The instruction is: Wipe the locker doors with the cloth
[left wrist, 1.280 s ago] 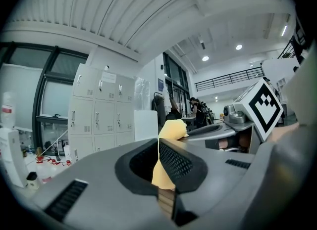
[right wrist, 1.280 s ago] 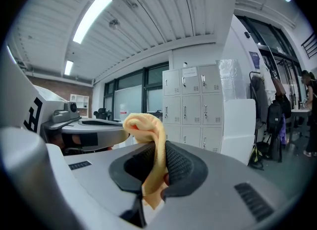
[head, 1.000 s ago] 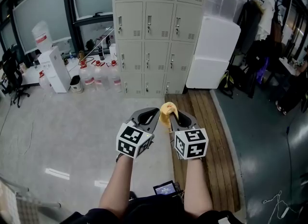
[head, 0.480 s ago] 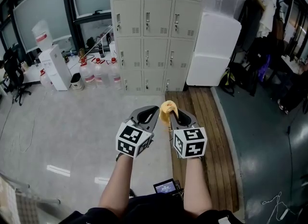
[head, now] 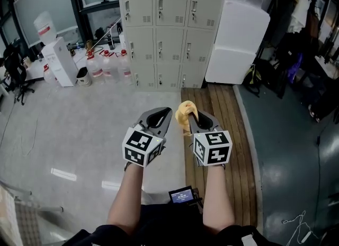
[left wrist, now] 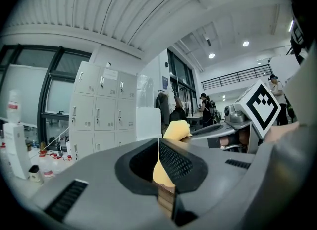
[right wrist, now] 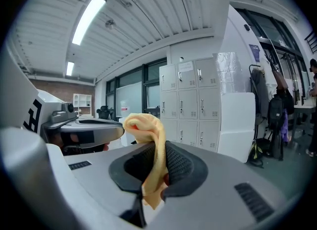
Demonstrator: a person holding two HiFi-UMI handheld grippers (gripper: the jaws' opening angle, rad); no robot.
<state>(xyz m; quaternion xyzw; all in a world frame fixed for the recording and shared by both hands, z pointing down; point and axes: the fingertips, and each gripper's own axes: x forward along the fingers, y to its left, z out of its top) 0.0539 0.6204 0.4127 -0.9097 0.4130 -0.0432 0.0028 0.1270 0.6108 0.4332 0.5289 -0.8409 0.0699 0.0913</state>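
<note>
Two grippers are held side by side, close but apart, both pointing toward the lockers (head: 169, 33), which stand well ahead of the jaws. The right gripper (head: 190, 112) has its jaws clamped on the yellow cloth (head: 185, 114). A rounded fold bulges above the tips, and a tail hangs down through the hollow between the jaws, on the side toward the left gripper (head: 168, 110). In the right gripper view the cloth (right wrist: 143, 125) stands pinched upright between the mesh pads of the right gripper (right wrist: 159, 147), with the locker doors (right wrist: 193, 110) straight beyond it.

In the left gripper view, the left gripper (left wrist: 159, 142) has its jaw tips pressed together on nothing. The cloth (left wrist: 176, 129) shows just past them to the right.

Open pale floor (head: 79, 128) stretches ahead and to the left of the left jaws. Its far edge is lined with bottles (head: 108, 73) at the foot of the lockers' left side. Under and ahead of the right jaws runs a strip of wooden boards (head: 222, 118), its left edge meeting the pale floor. A tall white block (head: 238, 44) stands ahead and to the right, against the lockers' right edge.
</note>
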